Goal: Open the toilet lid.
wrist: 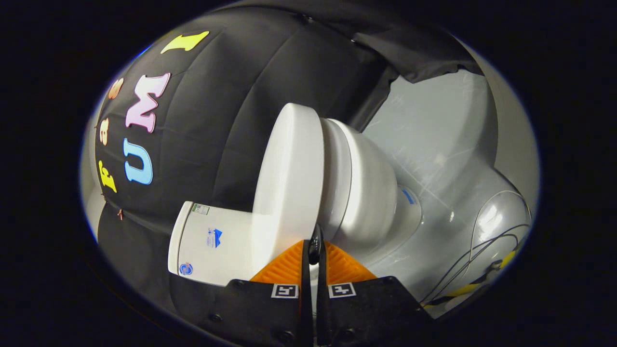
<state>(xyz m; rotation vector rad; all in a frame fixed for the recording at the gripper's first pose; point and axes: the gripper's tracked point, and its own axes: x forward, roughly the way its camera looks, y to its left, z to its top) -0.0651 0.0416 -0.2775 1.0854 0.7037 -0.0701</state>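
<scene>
The view is rolled on its side. A white toilet lies just ahead of my fingers, with its tank nearest the black cloth wall. The lid lies flat against the seat, and the bowl widens beyond it toward the floor. My gripper has its fingers pressed together with nothing between them. Their tips sit right at the seam where the lid's rim meets the seat, at the edge closest to me. Whether they touch the rim I cannot tell.
A glossy grey floor runs beyond the bowl. Thin cables and a yellow-ended lead trail over it past the toilet's base. The black cloth wall hangs behind the tank.
</scene>
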